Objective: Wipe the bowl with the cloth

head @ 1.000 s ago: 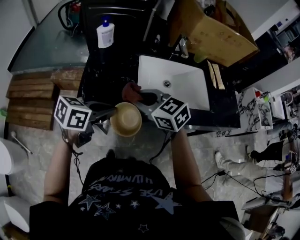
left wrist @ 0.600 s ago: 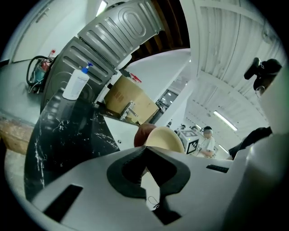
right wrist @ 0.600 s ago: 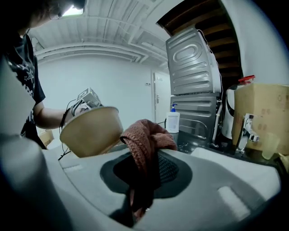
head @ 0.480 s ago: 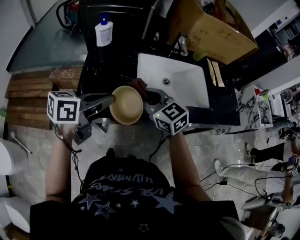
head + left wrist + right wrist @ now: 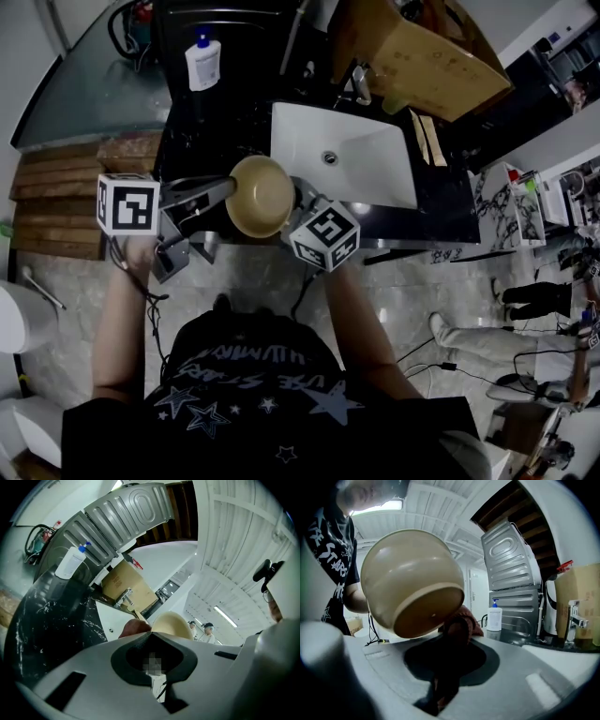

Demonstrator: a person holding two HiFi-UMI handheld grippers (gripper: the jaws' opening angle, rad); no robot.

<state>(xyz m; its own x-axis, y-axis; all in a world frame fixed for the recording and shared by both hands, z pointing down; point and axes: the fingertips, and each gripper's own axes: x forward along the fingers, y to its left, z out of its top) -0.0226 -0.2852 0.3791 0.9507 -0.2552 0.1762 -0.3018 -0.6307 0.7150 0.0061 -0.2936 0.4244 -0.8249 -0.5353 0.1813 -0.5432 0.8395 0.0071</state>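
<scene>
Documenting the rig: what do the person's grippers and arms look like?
The left gripper and right gripper are grey, each carrying a white cube with black square markers and trailing a black cable. The black star-printed T-shirt has short sleeves.

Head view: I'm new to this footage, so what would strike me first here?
A tan bowl hangs tipped in mid-air, gripped at its rim by the left hand-held gripper, just in front of the white sink. The right hand-held gripper pinches a reddish cloth at the bowl's base.
</scene>
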